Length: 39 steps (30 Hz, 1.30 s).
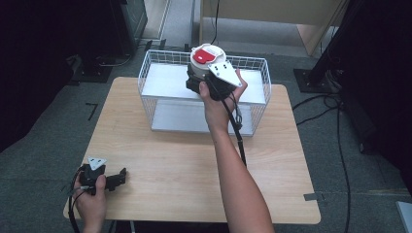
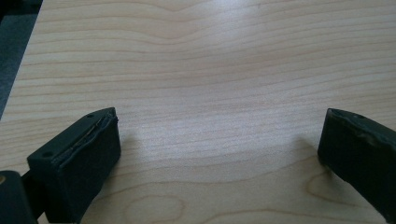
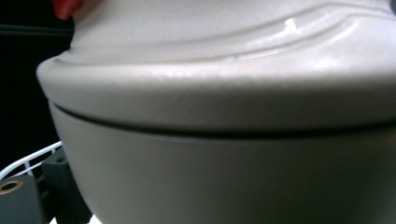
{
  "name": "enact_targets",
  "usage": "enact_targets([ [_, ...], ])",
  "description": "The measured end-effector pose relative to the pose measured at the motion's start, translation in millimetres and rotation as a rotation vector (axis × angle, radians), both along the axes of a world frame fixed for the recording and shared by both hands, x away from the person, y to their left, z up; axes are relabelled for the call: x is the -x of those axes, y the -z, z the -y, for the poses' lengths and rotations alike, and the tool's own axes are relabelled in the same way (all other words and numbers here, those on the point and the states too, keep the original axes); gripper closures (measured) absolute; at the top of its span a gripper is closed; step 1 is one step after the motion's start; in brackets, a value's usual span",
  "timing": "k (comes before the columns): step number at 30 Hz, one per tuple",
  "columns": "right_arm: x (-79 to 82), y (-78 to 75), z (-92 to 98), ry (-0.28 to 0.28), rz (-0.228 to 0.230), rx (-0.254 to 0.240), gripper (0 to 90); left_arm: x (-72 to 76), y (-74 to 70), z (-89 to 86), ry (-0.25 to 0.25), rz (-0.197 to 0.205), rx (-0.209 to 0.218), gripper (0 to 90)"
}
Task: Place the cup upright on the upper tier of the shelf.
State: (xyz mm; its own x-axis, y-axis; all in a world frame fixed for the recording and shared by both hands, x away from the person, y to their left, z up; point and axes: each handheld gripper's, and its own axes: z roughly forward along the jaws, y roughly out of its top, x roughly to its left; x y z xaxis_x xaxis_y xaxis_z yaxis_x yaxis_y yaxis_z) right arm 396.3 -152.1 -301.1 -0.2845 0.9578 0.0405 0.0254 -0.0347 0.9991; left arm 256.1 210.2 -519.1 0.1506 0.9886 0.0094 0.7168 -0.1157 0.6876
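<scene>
A round white container with a red lid panel (image 1: 206, 57) hangs over the white wire basket (image 1: 254, 62) at the far side of the wooden table (image 1: 194, 170). My right gripper (image 1: 198, 74) is shut on the container's side; up close its pale wall and lid rim (image 3: 224, 140) loom large, with one black finger (image 3: 58, 182) at the lower left. My left gripper (image 1: 120, 177) rests near the table's front left corner, held by a hand. Its jaws stand wide open over bare wood (image 2: 219, 140), with nothing between them.
The basket has a white shelf floor (image 1: 170, 77) inside. Black equipment stands (image 1: 320, 68) and cables (image 1: 340, 145) lie on the grey floor to the right. A dark cabinet (image 1: 131, 19) stands at the back left and a wooden panel (image 1: 272, 9) behind.
</scene>
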Motion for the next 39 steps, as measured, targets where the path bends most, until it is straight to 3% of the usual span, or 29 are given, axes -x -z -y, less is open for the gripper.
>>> enact_targets([
  [15, -21.6, 1.8, 7.1, 0.028, -0.021, 0.005, 4.9, 0.0, 0.0, 0.0, 0.000, 0.000, -0.001, 0.0],
  [20, -30.1, 2.4, 8.9, 0.031, -0.017, -0.015, 4.9, 0.0, 0.0, 0.0, 0.000, -0.001, -0.001, 0.0],
  [39, -45.3, 7.8, 9.5, 0.039, -0.055, -0.029, 4.7, 0.1, -0.1, 0.0, 0.000, -0.001, -0.001, 0.0],
])
